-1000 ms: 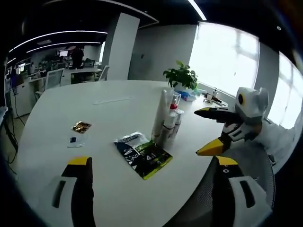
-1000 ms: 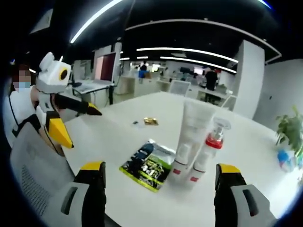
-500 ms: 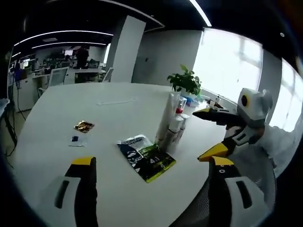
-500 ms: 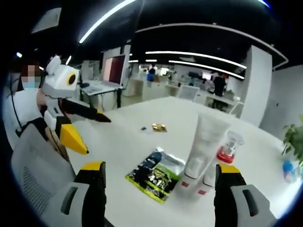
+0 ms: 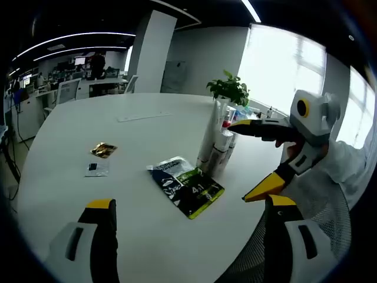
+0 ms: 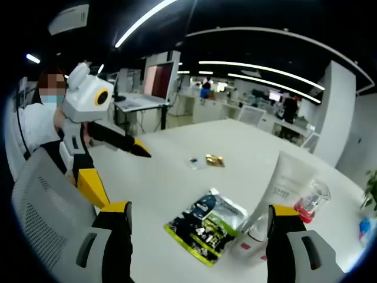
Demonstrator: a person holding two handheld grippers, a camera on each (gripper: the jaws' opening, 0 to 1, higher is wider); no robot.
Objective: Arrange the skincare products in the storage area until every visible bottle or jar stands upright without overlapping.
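Right gripper [image 5: 259, 159] hovering wide open, empty, near tall white tube [image 5: 211, 138]; left gripper [image 5: 185, 242] open, empty; tube looking light, squashy, tippy, best gripping low by cap

We see broad bare tabletop [image 5: 76, 127] left of the flat dark pouch [image 5: 185, 187]. Two small packets [image 5: 100, 158] lie well apart from it. Upright white tubes [image 5: 213, 141] cluster just beyond the pouch, and the right tongs [image 5: 256, 159], jaws spread, crowd their near side above a mesh chair back [image 5: 327, 224].
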